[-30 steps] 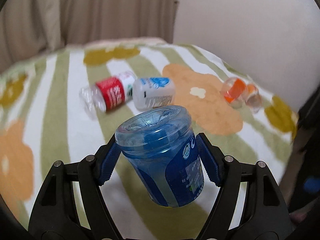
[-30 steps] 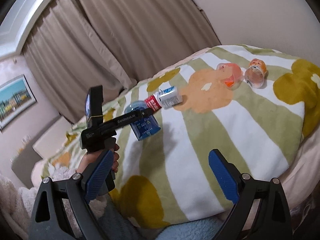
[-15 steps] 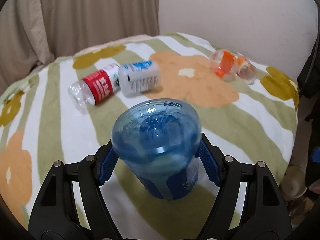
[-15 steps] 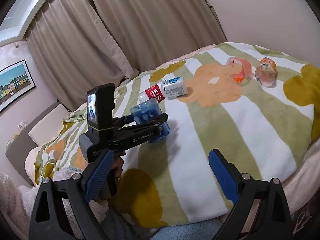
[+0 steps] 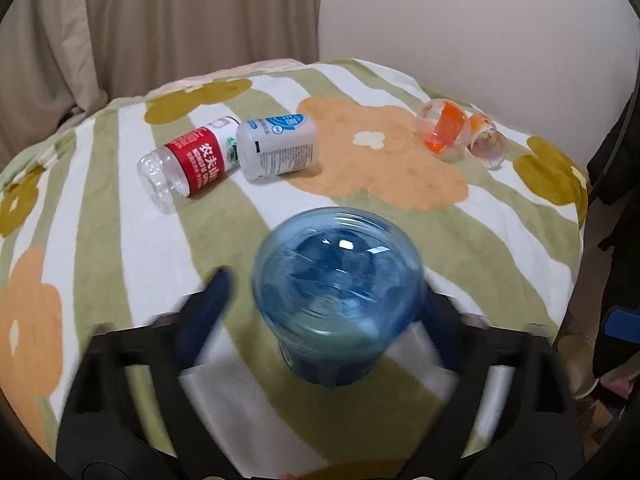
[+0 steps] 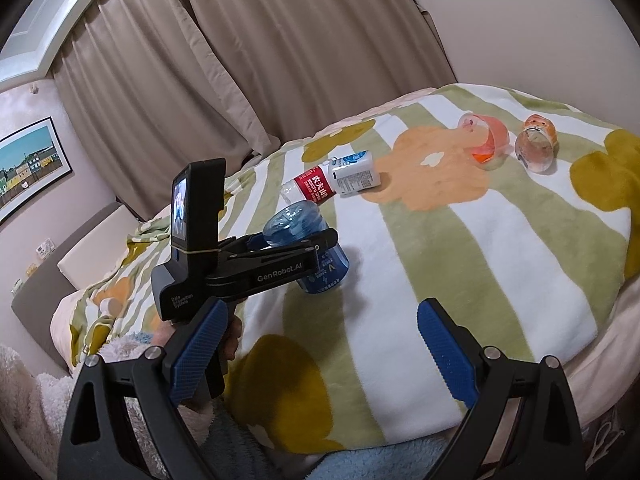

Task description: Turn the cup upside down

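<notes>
A translucent blue cup stands bottom-up on the flowered blanket, between my left gripper's fingers. My left gripper is open; its left finger is blurred and stands apart from the cup. In the right wrist view the blue cup rests on the bed with the left gripper around it. My right gripper is open and empty, hovering near the bed's front edge.
A red-labelled clear bottle and a white bottle lie on their sides behind the cup. Two clear orange cups lie at the far right. Curtains and a wall stand behind the bed.
The left gripper brought the cup down onto the blanket, bottom-up, and its fingers have spread open, letting go. The right gripper has barely moved.
</notes>
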The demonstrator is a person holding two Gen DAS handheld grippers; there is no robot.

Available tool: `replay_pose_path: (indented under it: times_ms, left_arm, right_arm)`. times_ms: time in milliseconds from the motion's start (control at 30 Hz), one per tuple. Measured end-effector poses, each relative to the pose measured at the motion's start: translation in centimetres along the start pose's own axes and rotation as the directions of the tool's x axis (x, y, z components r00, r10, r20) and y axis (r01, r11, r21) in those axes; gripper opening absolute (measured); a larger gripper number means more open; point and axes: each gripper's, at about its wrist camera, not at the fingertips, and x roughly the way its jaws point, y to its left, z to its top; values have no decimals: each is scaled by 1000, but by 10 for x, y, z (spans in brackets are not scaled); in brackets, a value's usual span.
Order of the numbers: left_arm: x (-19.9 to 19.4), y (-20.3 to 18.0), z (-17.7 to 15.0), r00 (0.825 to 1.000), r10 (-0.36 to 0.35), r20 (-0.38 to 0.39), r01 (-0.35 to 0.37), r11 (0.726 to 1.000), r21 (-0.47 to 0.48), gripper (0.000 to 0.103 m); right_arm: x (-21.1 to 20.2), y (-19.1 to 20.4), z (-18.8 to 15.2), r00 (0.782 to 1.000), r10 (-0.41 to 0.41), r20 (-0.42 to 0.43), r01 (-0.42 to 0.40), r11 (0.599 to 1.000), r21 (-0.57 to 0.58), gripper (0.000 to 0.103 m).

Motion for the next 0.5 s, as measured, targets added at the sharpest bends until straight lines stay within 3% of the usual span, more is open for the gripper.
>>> replay_pose_path:
  times_ms: [300,500]
  left_arm:
    - [-14,5,4,999,-31,12,31,999,-31,103]
    - [-63,6,20,994,-61,86,64,998,-29,103]
  right_arm:
    - [-1,8,1,1000,-4,3,4,1000,-1,95]
    - [-20,22,12,998,-27,49,29,999,-36,95]
